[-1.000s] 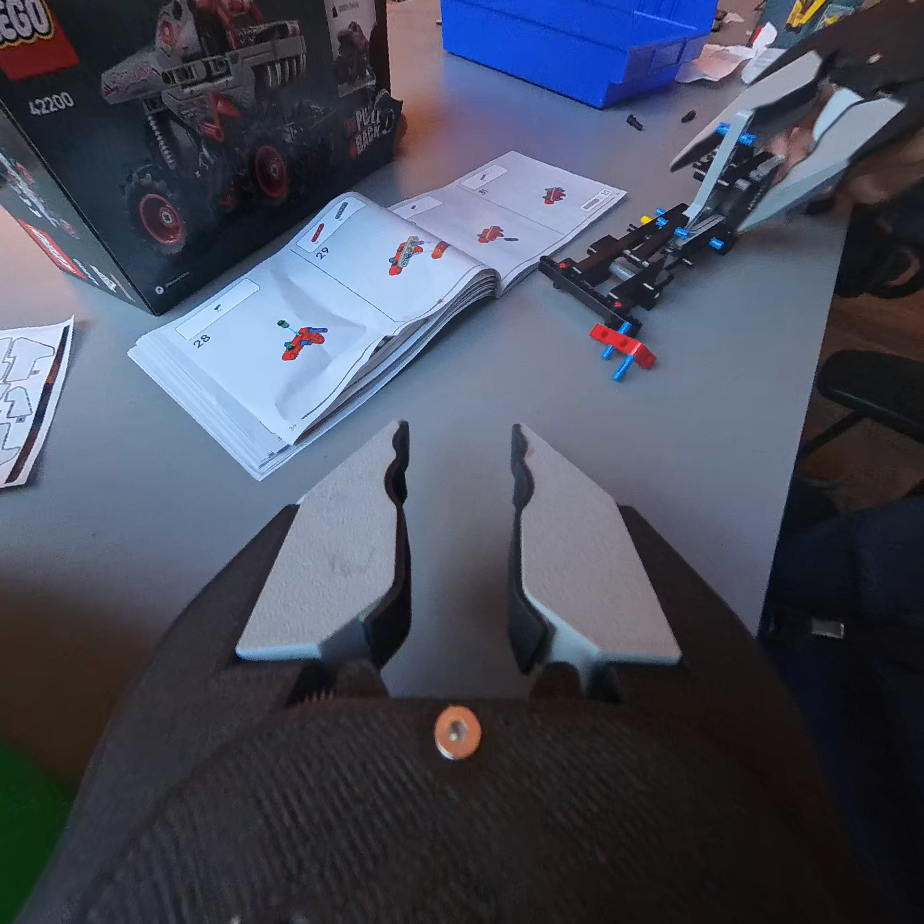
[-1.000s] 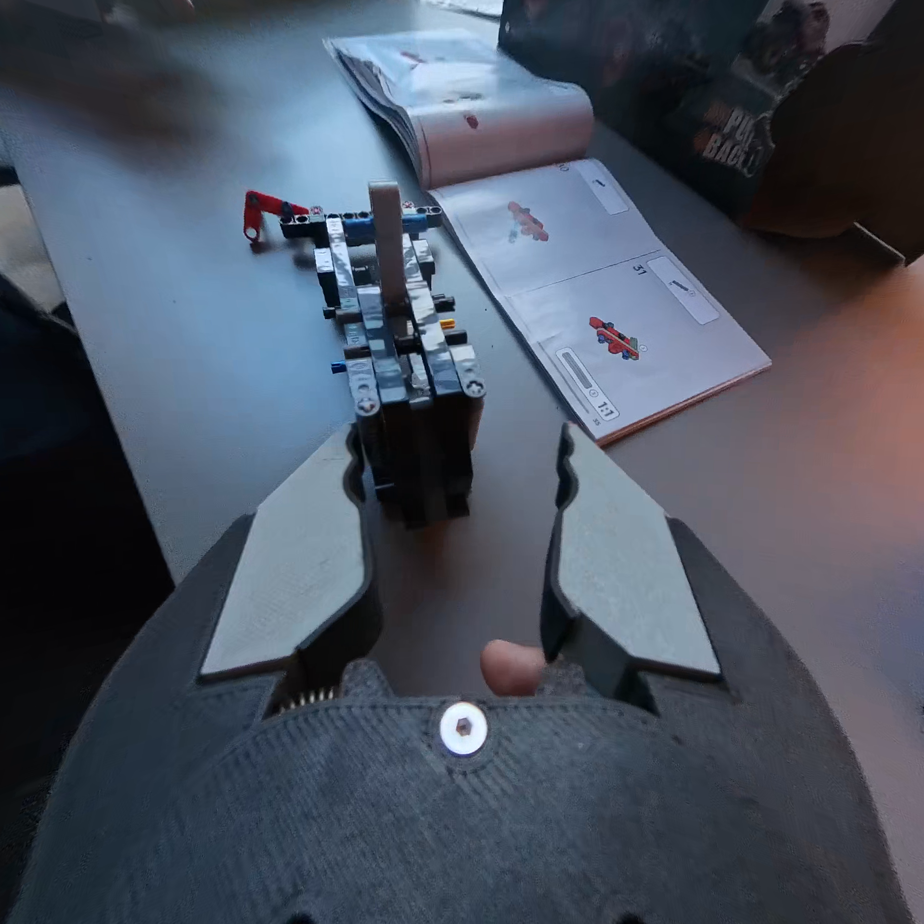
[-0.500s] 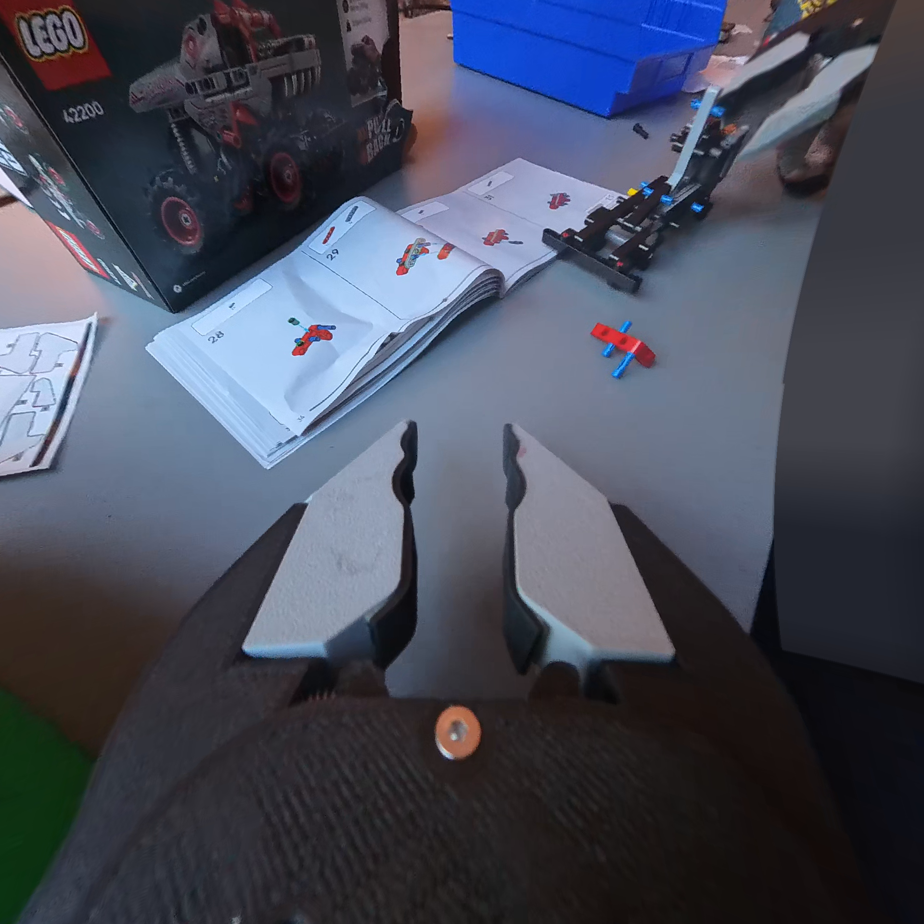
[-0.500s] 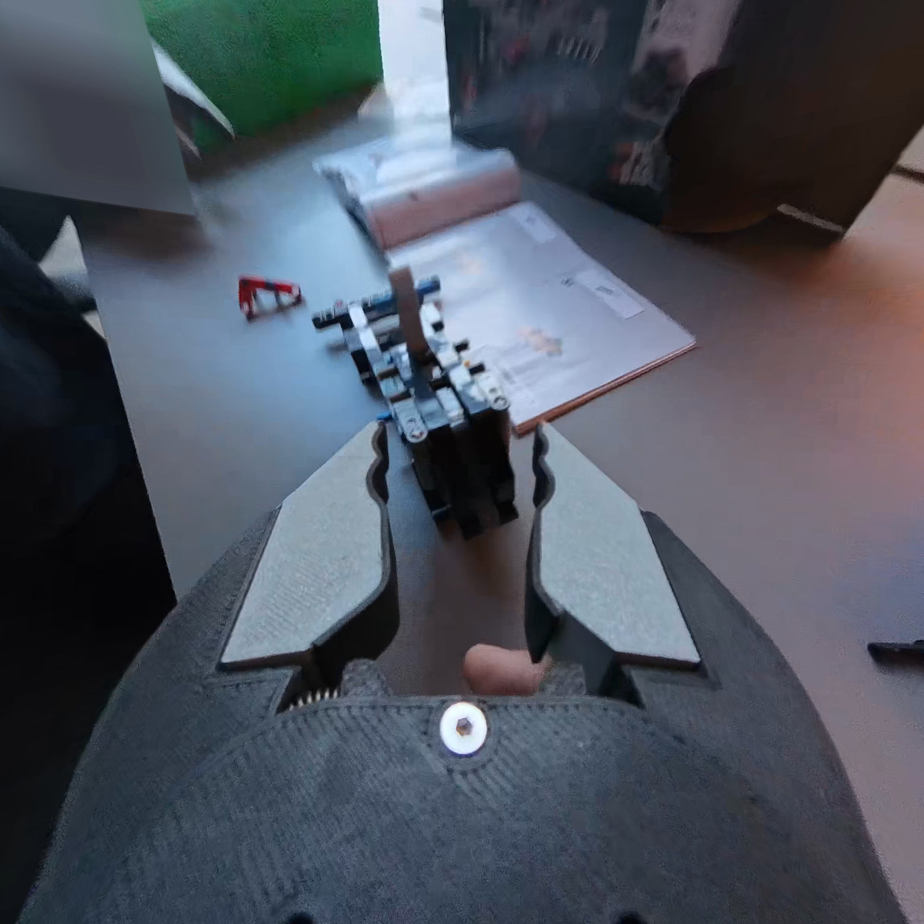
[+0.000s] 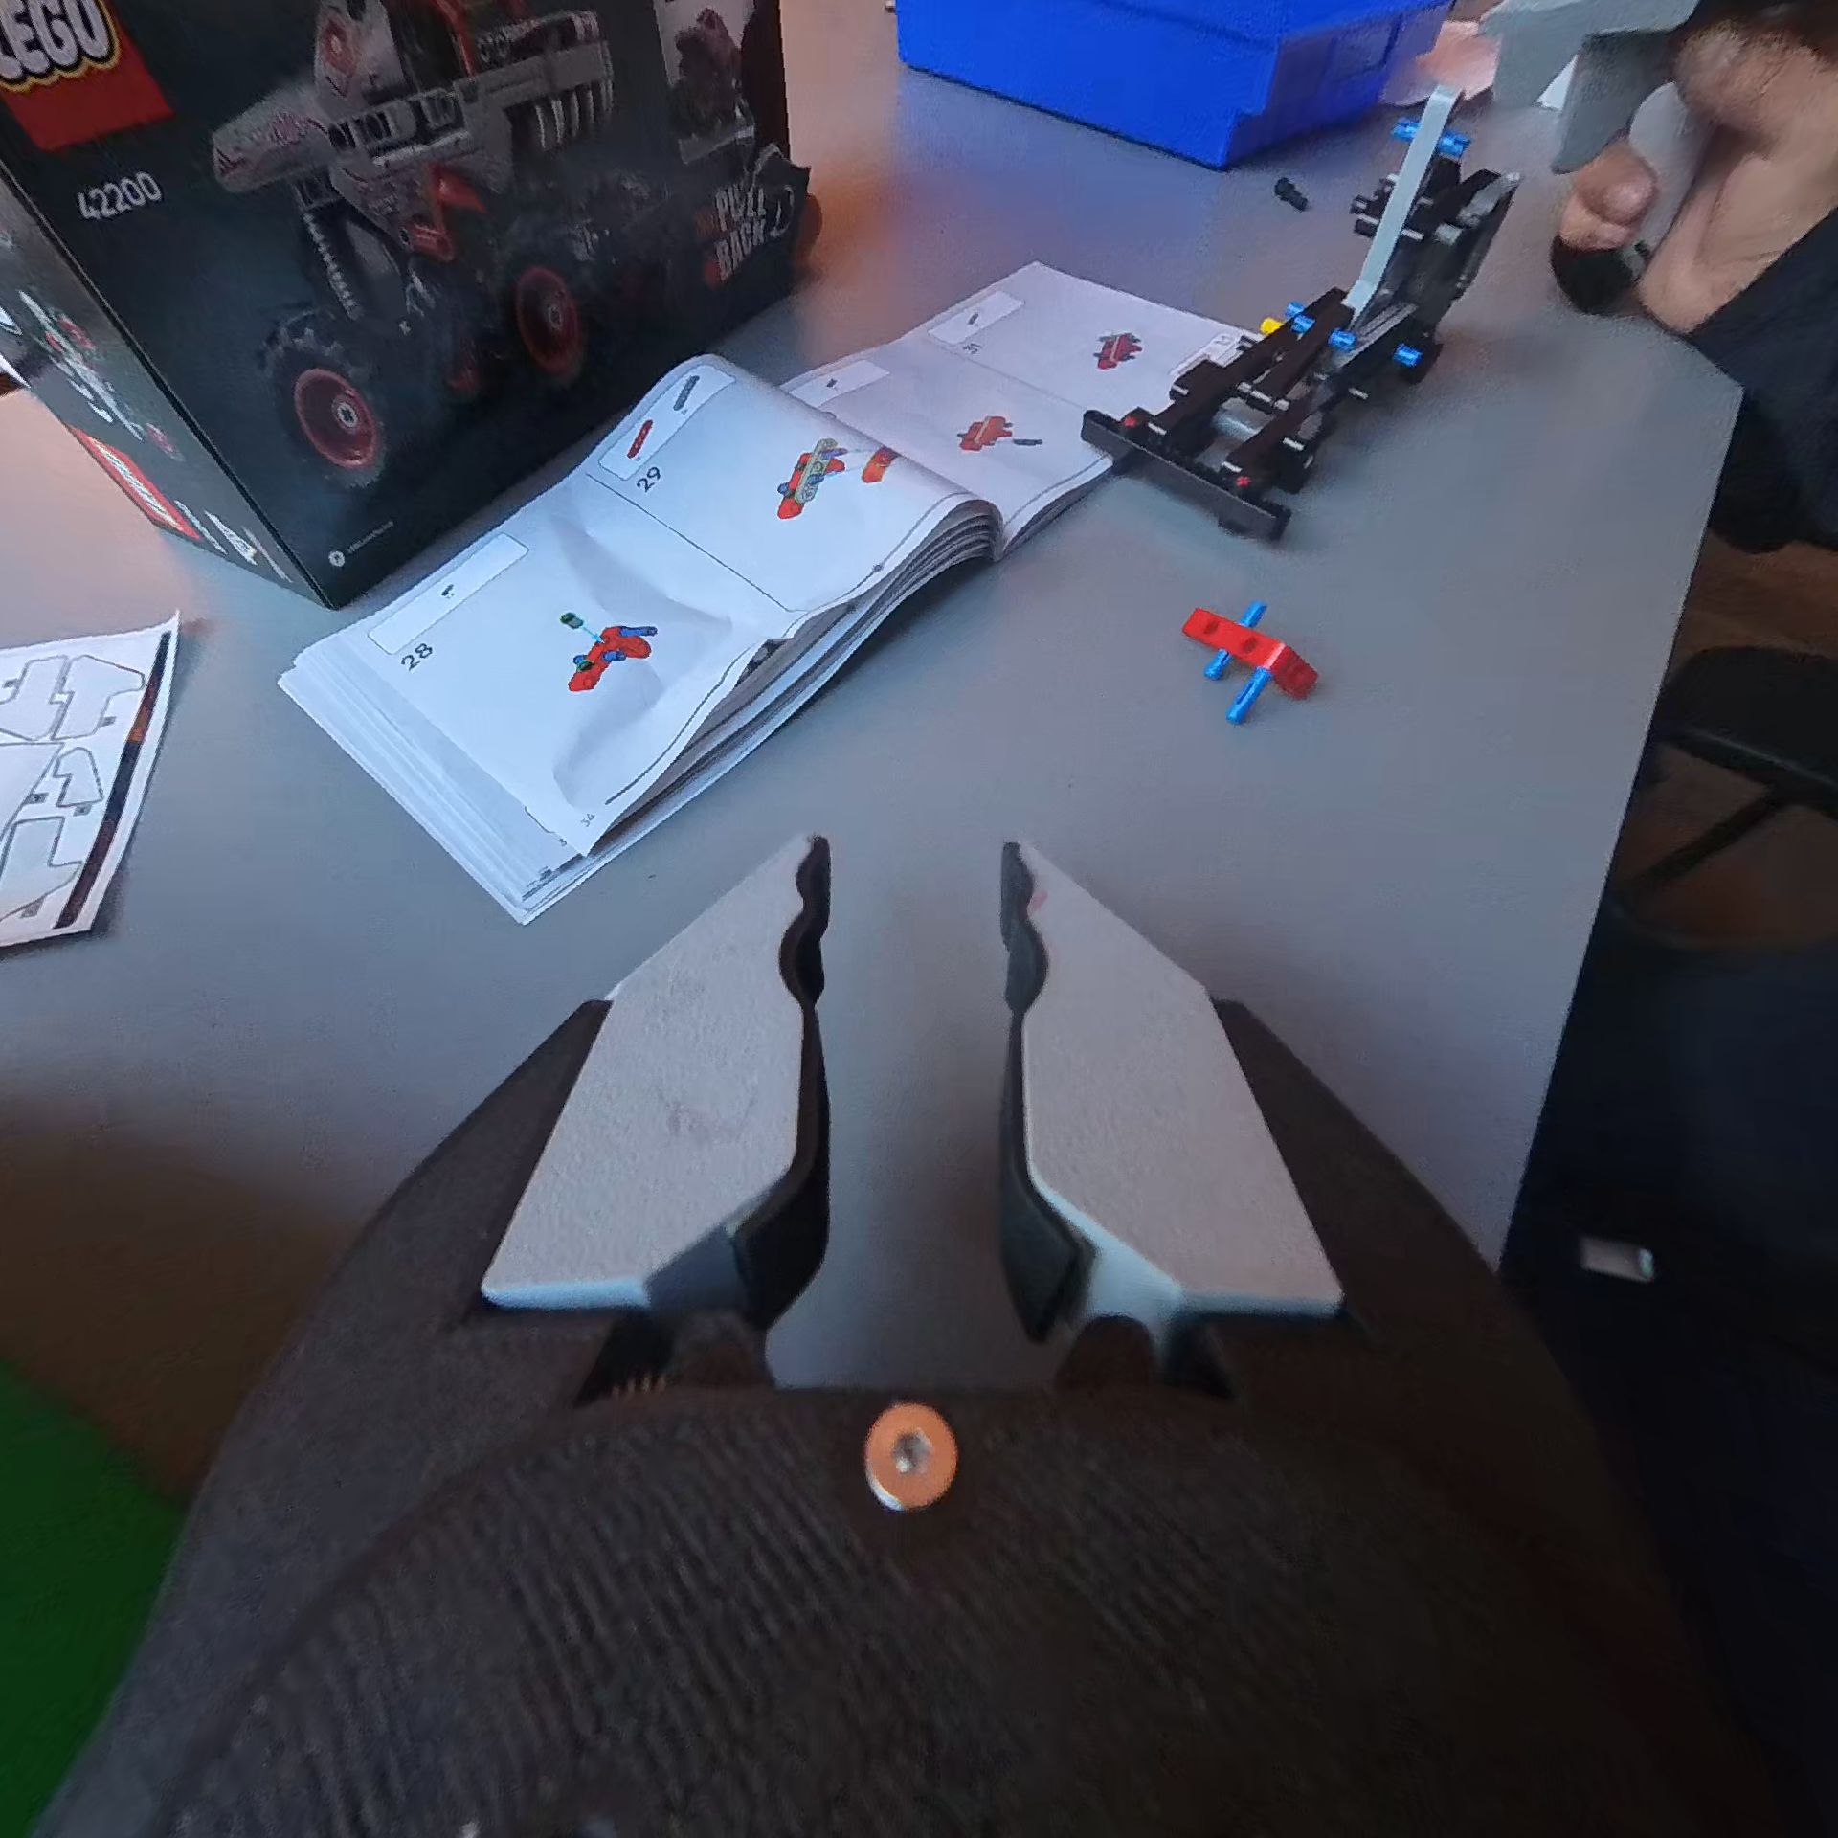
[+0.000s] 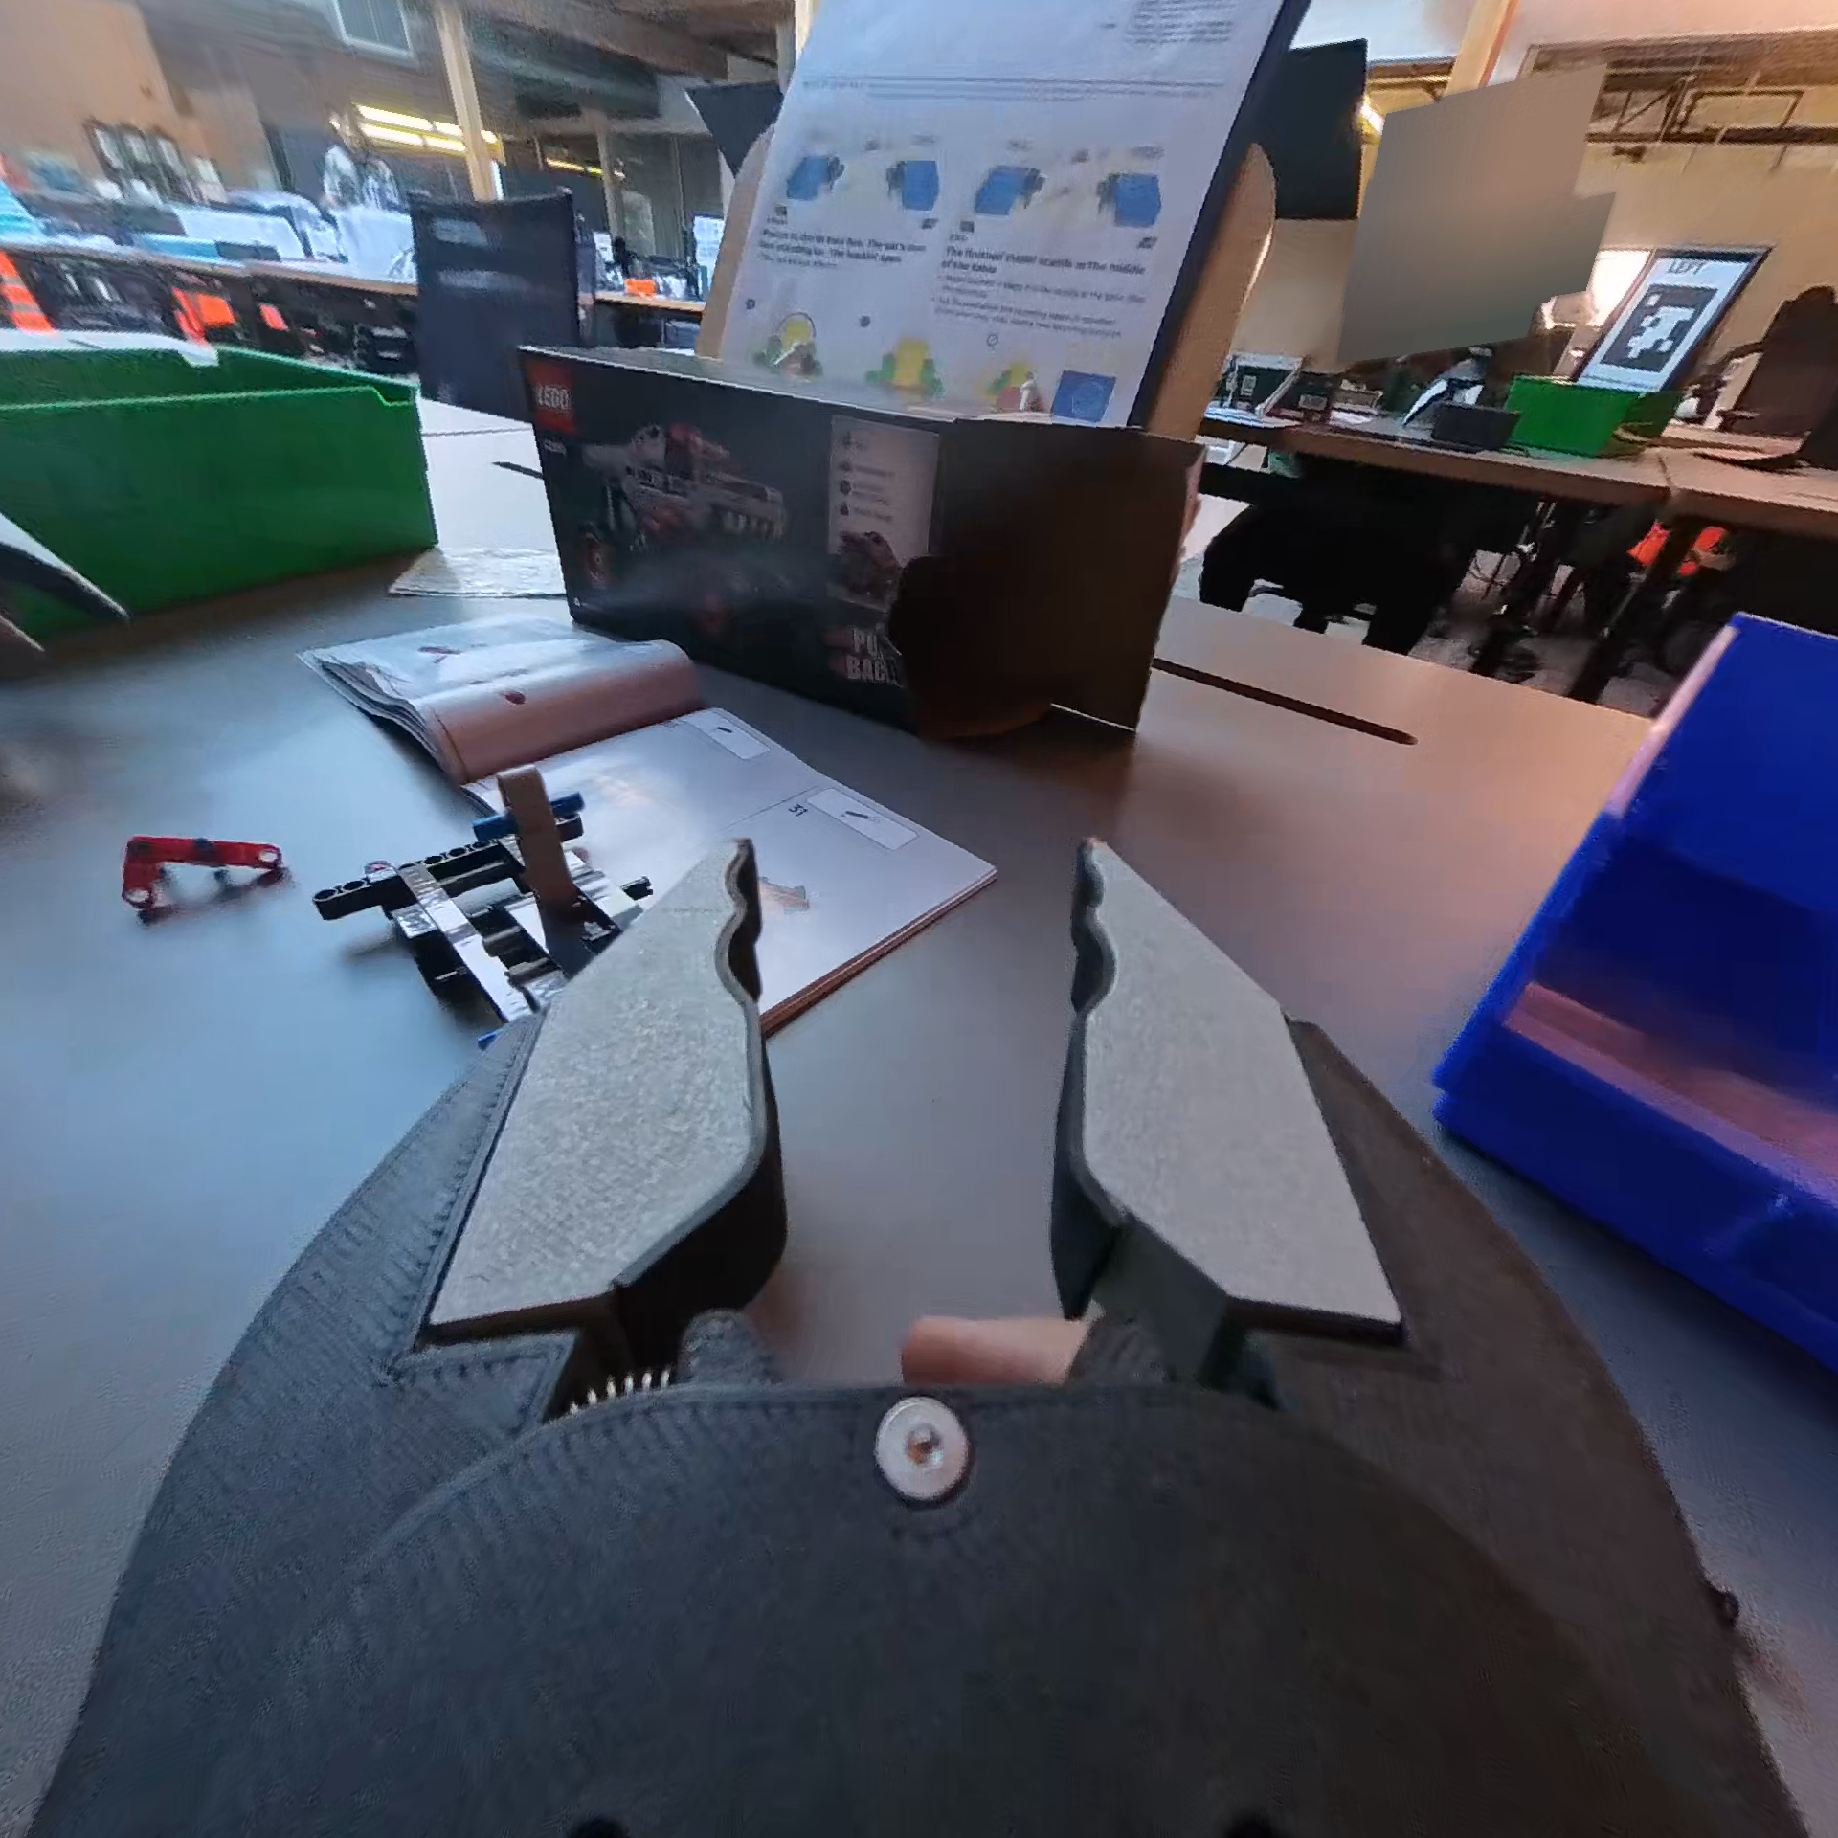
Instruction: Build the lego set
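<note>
Left claw (image 5: pixel 910 885): jaws parted, nothing between them, hovering above bare grey desk (image 5: pixel 995 756). Right claw (image 6: pixel 910 900): jaws spread wider, empty as well; fingertip visible at base of gap.

Black chassis assembly (image 5: pixel 1283 398): well ahead and to the right of left claw, resting on desk. Long dark beams, cross bar at near end, blue pins along sides, pale grey beam rising tilted from far end. In right wrist view same assembly (image 6: pixel 497 915) sits just left of right claw, partly hidden behind left finger; not gripped.

Red piece with blue pins (image 5: pixel 1248 656): ahead-right of left claw, between it and chassis, apart from both. In right wrist view, red piece (image 6: pixel 194 865) lies farther left, beyond chassis.

Open instruction booklet (image 5: pixel 696 587): ahead-left of left claw, far corner touching or just beside chassis cross bar. Set box (image 5: pixel 398 249) upright behind booklet. Sticker sheet (image 5: pixel 70 776) far left. Blue bin (image 5: pixel 1144 70) at far side; small black pin (image 5: pixel 1290 191) on desk near it. Blue bin (image 6: pixel 1671 995) close on right of right claw. Green bin (image 6: pixel 199 467) far left in that view.

Desk edge runs down right side of left wrist view, close to chassis and red piece; dark chair parts beyond. Open desk surface directly ahead of both claws.
</note>
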`<move>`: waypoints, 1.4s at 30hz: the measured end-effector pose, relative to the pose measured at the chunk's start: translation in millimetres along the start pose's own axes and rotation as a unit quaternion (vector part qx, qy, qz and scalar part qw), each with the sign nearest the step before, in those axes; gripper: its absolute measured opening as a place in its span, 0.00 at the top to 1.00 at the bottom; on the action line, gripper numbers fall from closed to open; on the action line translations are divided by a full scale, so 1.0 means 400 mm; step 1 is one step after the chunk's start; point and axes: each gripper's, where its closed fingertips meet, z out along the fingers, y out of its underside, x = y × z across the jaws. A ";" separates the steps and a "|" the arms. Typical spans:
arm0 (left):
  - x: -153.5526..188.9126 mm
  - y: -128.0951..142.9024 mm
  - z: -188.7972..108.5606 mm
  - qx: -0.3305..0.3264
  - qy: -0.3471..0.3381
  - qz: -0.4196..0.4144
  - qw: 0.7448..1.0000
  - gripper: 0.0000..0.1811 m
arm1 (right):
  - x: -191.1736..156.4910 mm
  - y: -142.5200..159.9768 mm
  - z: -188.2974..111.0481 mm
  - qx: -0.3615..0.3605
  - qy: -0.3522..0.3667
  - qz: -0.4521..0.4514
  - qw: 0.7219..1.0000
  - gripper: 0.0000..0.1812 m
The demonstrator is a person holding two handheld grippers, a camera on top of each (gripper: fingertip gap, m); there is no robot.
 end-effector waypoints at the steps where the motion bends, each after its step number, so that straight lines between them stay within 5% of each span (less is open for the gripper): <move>1: 0.001 0.002 0.002 -0.004 0.002 0.000 1.000 0.83 | 0.002 0.000 0.000 0.000 0.001 0.001 1.000 0.67; 13: 0.000 0.031 0.023 -0.051 -0.041 0.050 0.997 0.84 | 0.067 -0.022 -0.037 0.030 0.084 0.012 0.996 0.66; 21: 0.071 0.058 0.022 -0.077 0.053 0.085 0.992 0.83 | 0.147 -0.005 -0.059 0.010 0.179 0.007 0.984 0.66; 30: 0.056 0.042 0.006 -0.050 0.039 0.064 0.996 0.84 | 0.185 0.030 -0.049 -0.038 0.224 -0.001 0.974 0.66; 38: 0.071 0.041 0.003 -0.045 0.051 0.081 0.994 0.86 | 0.147 -0.036 -0.073 0.044 0.190 0.000 0.981 0.66; 42: 0.079 -0.022 -0.083 0.063 0.057 0.048 0.995 0.91 | 0.121 -0.053 -0.074 0.066 0.162 0.003 0.984 0.67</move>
